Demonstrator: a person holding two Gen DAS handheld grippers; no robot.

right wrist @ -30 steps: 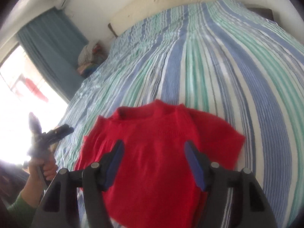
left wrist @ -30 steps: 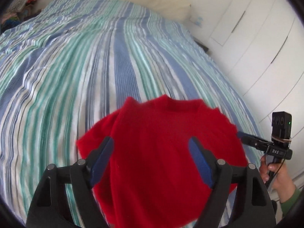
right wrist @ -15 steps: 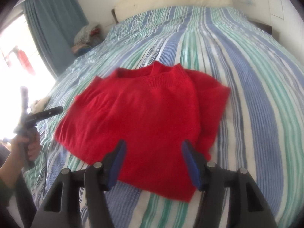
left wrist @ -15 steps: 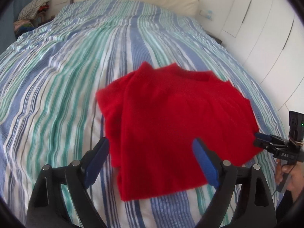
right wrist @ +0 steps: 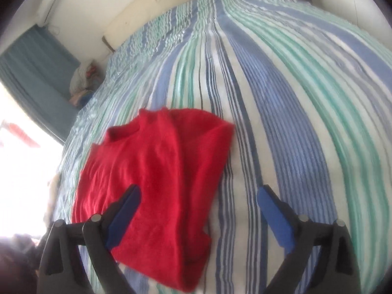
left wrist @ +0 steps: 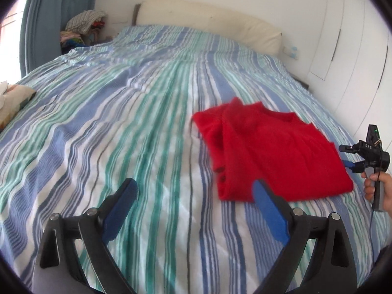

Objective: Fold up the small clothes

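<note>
only one bit of lettering is showing from where i'm standing: small white capitals that seem to be reading "das", sitting on the black body of the right hand-held gripper (left wrist: pixel 349 156) as it is appearing at the right edge of the left wrist view. the letters are coming out tiny and a little soft, so i'm not sure of them. just above that marking a small green light is glowing on the same black housing, but no number or word is showing beside it. nothing readable is showing in the right wrist view.
</note>
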